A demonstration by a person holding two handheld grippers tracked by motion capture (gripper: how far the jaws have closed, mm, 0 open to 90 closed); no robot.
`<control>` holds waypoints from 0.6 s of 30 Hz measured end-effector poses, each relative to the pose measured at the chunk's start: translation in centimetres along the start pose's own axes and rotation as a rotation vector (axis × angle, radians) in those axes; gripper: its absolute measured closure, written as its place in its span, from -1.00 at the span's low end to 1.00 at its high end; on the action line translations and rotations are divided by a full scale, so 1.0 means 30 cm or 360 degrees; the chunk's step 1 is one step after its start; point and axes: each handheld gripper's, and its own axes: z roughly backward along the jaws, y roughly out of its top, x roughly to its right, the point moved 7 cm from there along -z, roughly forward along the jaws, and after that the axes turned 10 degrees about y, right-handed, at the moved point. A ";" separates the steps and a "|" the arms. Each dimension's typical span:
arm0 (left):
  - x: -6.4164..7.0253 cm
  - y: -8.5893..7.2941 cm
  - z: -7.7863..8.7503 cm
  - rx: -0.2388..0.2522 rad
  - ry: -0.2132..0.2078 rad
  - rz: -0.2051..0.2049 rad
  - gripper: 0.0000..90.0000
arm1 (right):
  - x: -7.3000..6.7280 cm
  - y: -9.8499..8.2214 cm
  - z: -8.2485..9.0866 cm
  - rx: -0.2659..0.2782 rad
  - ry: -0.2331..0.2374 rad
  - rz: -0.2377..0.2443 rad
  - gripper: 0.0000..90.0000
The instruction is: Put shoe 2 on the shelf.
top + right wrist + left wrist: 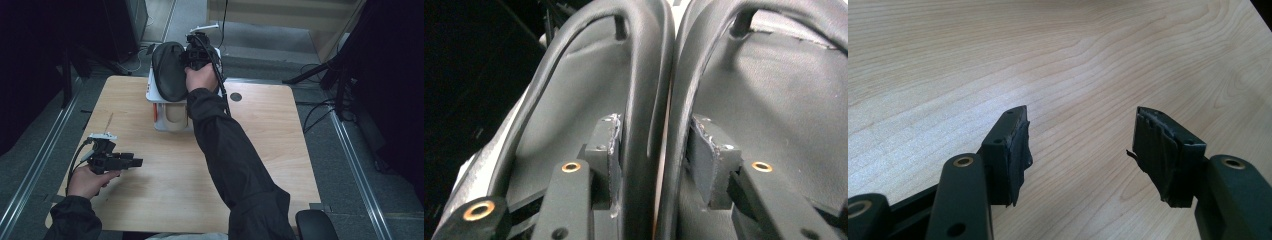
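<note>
Two black shoes stand side by side on a white box [159,96] at the table's far edge; in the high view they read as one dark oval [167,70]. My right gripper [191,56] reaches into them from the right. In the right gripper view one jaw sits inside the left shoe [574,80] and the other inside the right shoe [774,90]. The shoes' two adjoining rims run between the jaws of the right gripper [655,127]; the pads lie close beside them without squeezing. My left gripper [136,162] [1080,150] is open and empty, low over the wood at the near left.
The light wooden table [260,150] has a small round cable hole [236,96] at the back right. A beige round part [175,117] shows in the box's front. Dark stands and cables [325,70] crowd the floor at the right.
</note>
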 end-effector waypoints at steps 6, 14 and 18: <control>0.001 -0.001 0.001 -0.0010 0.0001 -0.0016 -0.11 | 0.002 -0.028 0.027 -0.0020 0.0070 0.0026 0.29; -0.001 0.002 -0.001 -0.0011 0.0006 -0.0010 -0.11 | 0.000 -0.062 0.061 -0.0065 0.0143 0.0085 0.29; 0.002 0.005 -0.006 -0.0015 0.0004 -0.0013 -0.11 | -0.002 -0.076 0.106 -0.0084 0.0227 0.0105 0.30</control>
